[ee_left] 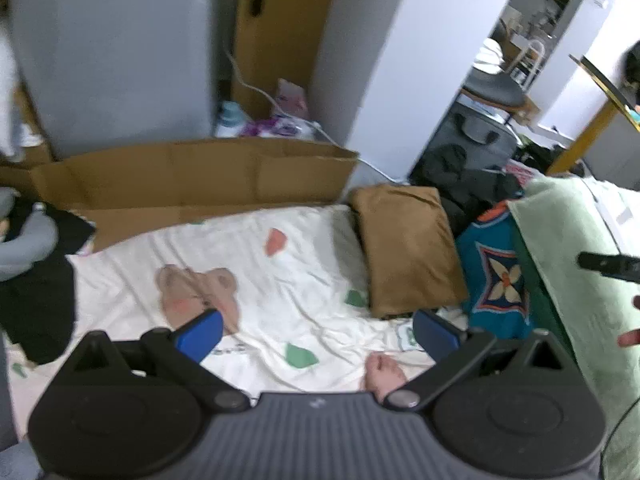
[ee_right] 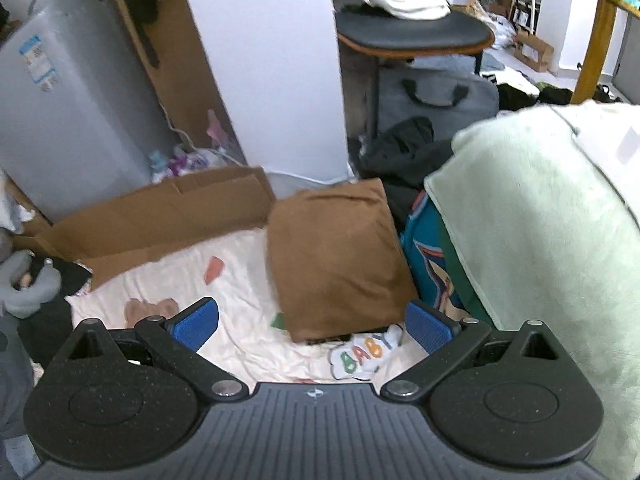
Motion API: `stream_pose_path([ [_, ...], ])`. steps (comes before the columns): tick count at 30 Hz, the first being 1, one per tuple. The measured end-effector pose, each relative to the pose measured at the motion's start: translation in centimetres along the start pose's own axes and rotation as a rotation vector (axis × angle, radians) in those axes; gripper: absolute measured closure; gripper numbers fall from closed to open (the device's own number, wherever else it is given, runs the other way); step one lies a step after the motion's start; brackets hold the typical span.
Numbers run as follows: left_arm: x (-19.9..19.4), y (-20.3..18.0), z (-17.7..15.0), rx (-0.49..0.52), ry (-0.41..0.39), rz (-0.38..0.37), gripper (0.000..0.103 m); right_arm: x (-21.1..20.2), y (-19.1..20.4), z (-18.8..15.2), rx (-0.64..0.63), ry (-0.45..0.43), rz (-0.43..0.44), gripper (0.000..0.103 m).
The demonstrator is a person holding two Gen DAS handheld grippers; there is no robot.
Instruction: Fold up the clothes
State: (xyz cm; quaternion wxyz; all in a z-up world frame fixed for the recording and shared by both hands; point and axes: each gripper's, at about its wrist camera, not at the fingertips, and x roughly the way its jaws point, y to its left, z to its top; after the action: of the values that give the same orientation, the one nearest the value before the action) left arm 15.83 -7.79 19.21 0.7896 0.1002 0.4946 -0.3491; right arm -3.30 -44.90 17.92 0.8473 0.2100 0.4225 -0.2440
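Both hand-held grippers spread wide, nothing held.

The left hand-held gripper (ee_left: 316, 330) and right hand-held gripper (ee_right: 312, 322) hover above the white patterned sheet (ee_left: 256, 264), pads touching nothing. The folded brown garment (ee_right: 336, 260) lies on the sheet beside a pale green towel (ee_right: 540, 220).

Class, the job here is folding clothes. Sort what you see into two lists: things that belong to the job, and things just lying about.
Belongs to the job:
folded brown garment
teal patterned garment
pale green towel
white printed sheet
left tool, right tool, both open

Lying about:
cardboard
grey bag
chair
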Motion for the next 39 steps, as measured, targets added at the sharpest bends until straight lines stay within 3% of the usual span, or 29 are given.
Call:
stream_pose_path([
  [8,-4.7,3.6,-1.2,-0.074,-0.017,0.06,0.001,-4.9,3.8,1.0,-0.04,-0.023,0.023,0.001],
  [20,-12.1,4.9,-5.4,-0.064,-0.124,0.157,0.001,-6.2,6.4,-1.9,-0.077,0.011,0.044,0.001],
  [23,-12.9,4.7,-6.5,-0.074,-0.13,0.167,0.001,-6.2,7.0,-2.3,-0.099,0.013,0.059,0.001],
  [27,-14.3,4.9,-7.8,-0.162,-0.195,0.242,0.001,-6.3,7.8,-3.0,-0.127,0.003,0.06,0.001],
  [29,-14.5,4.9,-8.4,-0.194,-0.218,0.231,0.001,-6.4,8.4,-3.5,-0.156,-0.011,0.057,0.001],
  [34,-13.2,4.6,-10.6,-0.22,-0.223,0.242,0.001,-5.9,9.0,-5.0,-0.193,-0.026,0.032,0.001],
  [39,-12.9,5.2,-13.1,-0.29,-0.261,0.308,0.001,-5.0,9.9,-6.9,-0.233,-0.02,0.055,0.001],
])
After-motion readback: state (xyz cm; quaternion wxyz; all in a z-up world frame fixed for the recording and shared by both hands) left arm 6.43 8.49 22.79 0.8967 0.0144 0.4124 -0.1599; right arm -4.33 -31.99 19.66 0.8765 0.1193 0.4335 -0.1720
